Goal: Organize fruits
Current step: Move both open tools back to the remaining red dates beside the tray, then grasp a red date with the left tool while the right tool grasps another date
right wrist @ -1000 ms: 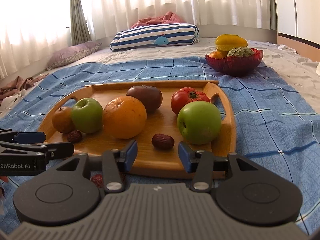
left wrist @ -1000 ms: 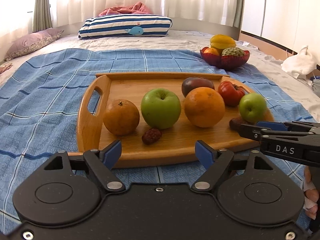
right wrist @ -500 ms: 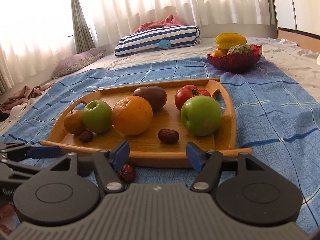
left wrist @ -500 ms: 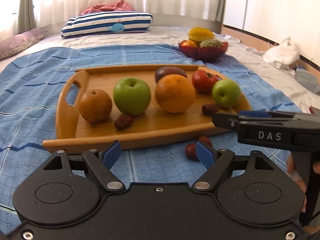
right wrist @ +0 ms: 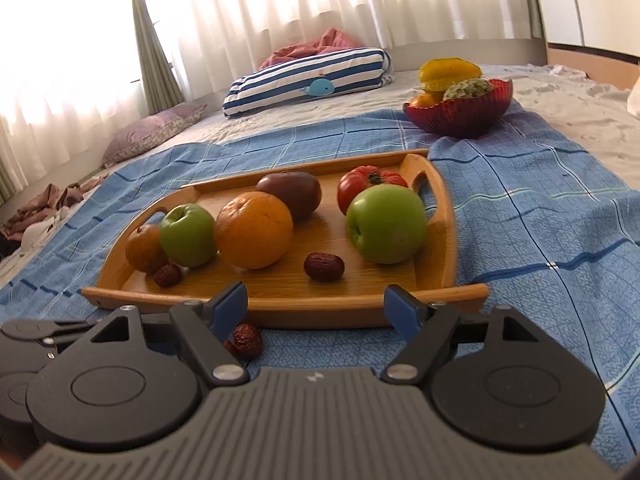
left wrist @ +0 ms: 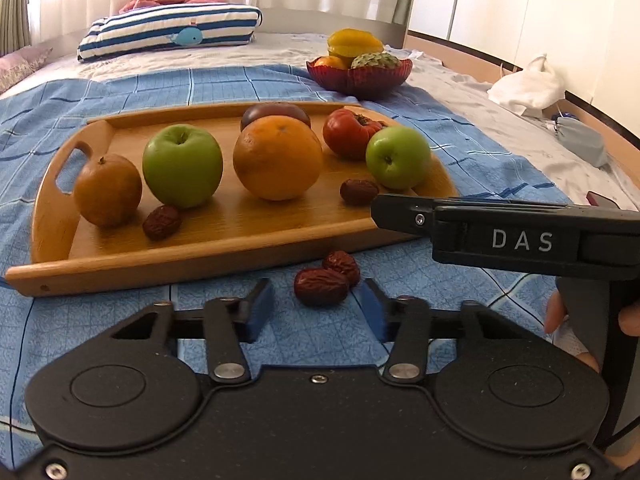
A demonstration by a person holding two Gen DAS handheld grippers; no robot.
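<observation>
Two loose dates (left wrist: 320, 286) lie on the blue blanket (left wrist: 120, 88), touching each other, just off the near rim of the wooden tray (left wrist: 120, 268). Likely strays to go back on with the rest.

Left gripper (left wrist: 316, 308) is lowered over them. Its jaws have just been closing, and the dates sit between and slightly ahead of the blue pads (left wrist: 260, 308). I see gaps on both sides, so there's no grip yet. A narrow span suits fruit this small, but the front date may squirt out on squeeze since the pair touch.

Right gripper (right wrist: 316, 306) has just been opening, now wide with nothing between the fingers. It's parked over the tray's near edge, out of the left's way.

Tray already holds two green apples (left wrist: 182, 166), an orange (left wrist: 278, 158), a brown round fruit (left wrist: 108, 190), a tomato (left wrist: 348, 132), a dark fruit (left wrist: 276, 110) and two more dates (left wrist: 162, 222). They're spread in a loose row, and free floor at the front is the obvious drop zone.

Red bowl (left wrist: 360, 76), further back on the blanket, is already full.

Only readable text is "DAS" (left wrist: 522, 240) on the right gripper's side. The striped pillow (left wrist: 172, 28) has a whale print, no words.
</observation>
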